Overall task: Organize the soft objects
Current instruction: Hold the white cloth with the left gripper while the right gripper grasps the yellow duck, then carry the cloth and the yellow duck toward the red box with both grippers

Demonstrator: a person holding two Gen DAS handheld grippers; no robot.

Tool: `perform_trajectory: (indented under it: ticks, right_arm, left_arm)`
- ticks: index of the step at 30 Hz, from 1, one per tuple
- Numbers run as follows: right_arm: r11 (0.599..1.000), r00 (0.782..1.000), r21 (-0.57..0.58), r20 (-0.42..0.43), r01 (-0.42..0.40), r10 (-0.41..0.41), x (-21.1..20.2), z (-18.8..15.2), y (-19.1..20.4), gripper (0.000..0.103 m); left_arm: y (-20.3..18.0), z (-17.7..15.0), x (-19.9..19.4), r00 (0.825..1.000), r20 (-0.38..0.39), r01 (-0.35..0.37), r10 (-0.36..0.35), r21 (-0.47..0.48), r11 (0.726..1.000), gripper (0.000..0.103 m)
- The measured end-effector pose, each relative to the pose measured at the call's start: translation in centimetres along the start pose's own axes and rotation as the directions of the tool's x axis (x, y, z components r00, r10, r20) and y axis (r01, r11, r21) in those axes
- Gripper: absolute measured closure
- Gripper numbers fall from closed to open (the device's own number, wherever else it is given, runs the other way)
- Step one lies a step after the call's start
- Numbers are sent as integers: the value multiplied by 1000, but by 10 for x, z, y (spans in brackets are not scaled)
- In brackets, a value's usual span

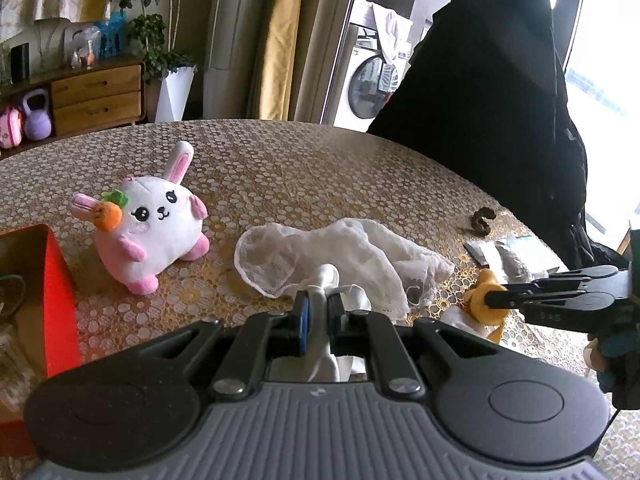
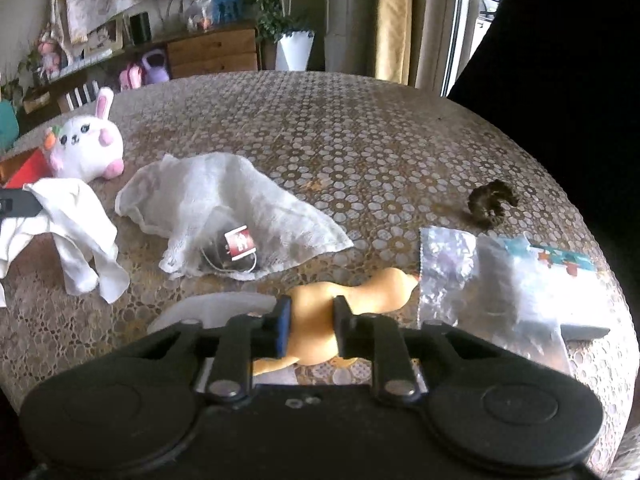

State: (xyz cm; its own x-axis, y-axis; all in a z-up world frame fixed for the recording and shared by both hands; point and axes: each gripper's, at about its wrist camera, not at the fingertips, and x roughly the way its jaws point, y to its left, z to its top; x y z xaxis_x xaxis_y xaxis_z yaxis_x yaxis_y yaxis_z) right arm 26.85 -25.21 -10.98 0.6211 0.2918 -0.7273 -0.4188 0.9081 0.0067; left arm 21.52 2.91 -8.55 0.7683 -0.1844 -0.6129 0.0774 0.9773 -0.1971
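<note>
My left gripper (image 1: 318,320) is shut on a small white cloth (image 1: 326,280) and holds it off the table; the cloth also hangs at the left of the right wrist view (image 2: 76,224). My right gripper (image 2: 310,320) is shut on a yellow-orange soft toy (image 2: 332,312), also seen in the left wrist view (image 1: 482,300). A white lace cloth (image 1: 340,256) lies crumpled mid-table, with a red tag (image 2: 239,242) showing under it. A white-and-pink plush bunny (image 1: 154,224) holding a carrot sits to the left.
A red open box (image 1: 60,296) stands at the table's left edge beside the bunny. Clear plastic packets (image 2: 508,280) and a dark curled object (image 2: 490,200) lie at the right. A person in black (image 1: 500,100) stands behind the round patterned table (image 1: 320,160).
</note>
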Motion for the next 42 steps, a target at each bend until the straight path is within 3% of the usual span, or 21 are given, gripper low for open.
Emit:
perform_trajectory:
  ticks: [9, 16, 29, 42]
  right_arm:
    - [997, 995, 67, 101, -24, 18, -47, 2, -14, 88]
    - [986, 978, 103, 179, -128, 108, -91, 11, -8, 88]
    - [965, 930, -57, 258, -256, 262, -131, 35, 73, 88]
    - [886, 877, -260, 199, -383, 438, -119, 70, 190, 88]
  left_arm:
    - [7, 10, -21, 999, 44, 11, -9, -27, 1000, 94]
    - [17, 21, -48, 996, 84, 11, -6, -59, 998, 94]
    - [55, 36, -118, 987, 145, -58, 71, -94, 994, 93]
    - [122, 31, -166, 961, 170, -192, 219, -161, 968, 93]
